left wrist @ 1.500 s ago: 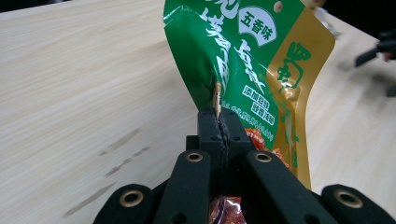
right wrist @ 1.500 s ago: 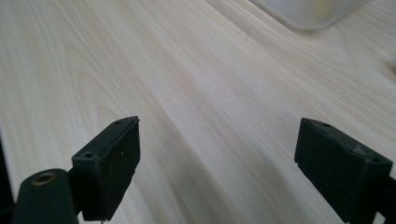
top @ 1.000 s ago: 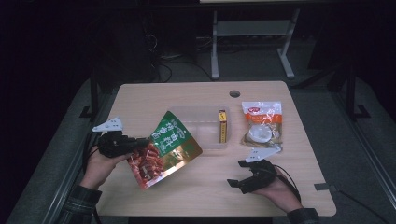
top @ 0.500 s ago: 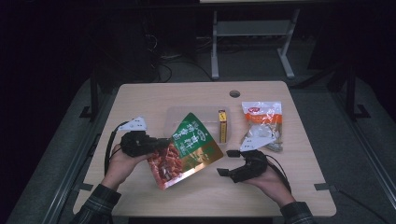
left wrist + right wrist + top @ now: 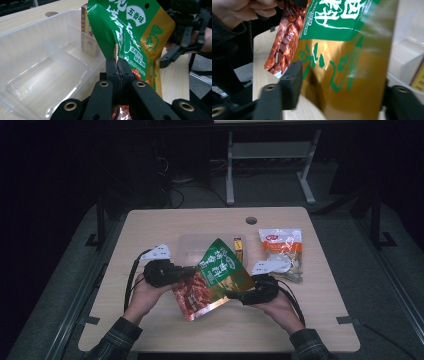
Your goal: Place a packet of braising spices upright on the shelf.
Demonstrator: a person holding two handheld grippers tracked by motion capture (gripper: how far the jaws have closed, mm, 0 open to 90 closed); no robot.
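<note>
left gripper clamped on edge of green-gold-red foil snack pouch, frame centre, over clear plastic divided tray | right gripper jaws apart, pouch's gold edge between them, contact unclear | long axis upper right to lower left

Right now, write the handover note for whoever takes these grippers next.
Left gripper: shut on the green snack bag's edge, holding it up off the table.
Right gripper: open, its fingers either side of the bag's gold edge, not yet closed.
Clear divided bin: behind the bag, with a small yellow box at its right end.
White-and-orange packet: on the table, right of the bin.
Done: bag lifted. Left: probably bag into bin.
</note>
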